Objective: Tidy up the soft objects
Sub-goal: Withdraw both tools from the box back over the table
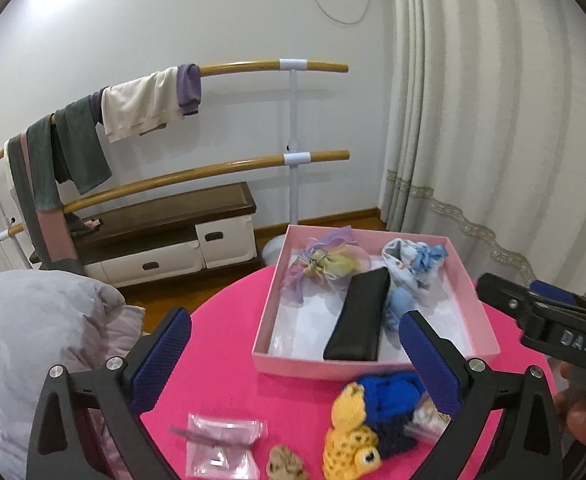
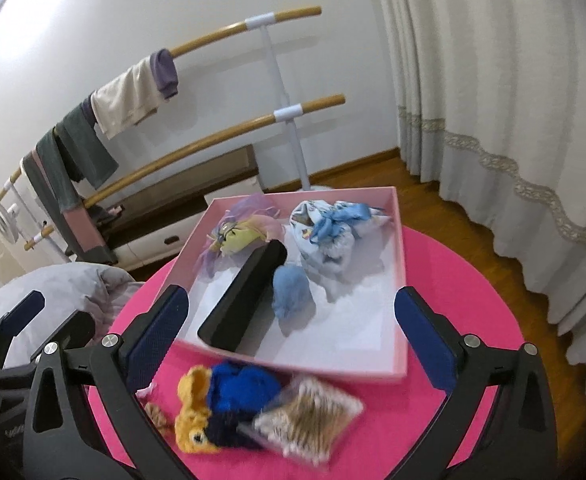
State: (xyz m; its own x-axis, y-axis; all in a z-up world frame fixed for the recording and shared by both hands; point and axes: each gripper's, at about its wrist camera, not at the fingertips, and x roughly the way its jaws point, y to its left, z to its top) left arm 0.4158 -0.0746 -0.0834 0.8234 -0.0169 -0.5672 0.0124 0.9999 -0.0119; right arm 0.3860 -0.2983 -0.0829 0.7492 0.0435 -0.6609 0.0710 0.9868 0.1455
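Both my claws, left claw [image 1: 295,354] and right claw [image 2: 291,322], hang released; a knitted toy [image 2: 221,412] lies before the pink box [image 2: 397,368] on the desk [image 2: 453,280].

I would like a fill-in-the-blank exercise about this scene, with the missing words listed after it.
1. The black case lies inside the ____ box.
2. The knitted yellow and blue toy lies on the table, ____ the box.
3. The jaws of both the left gripper and the right gripper are ____.
4. Clothes hang over the ____ wooden bar.

Missing words: pink; outside; open; upper
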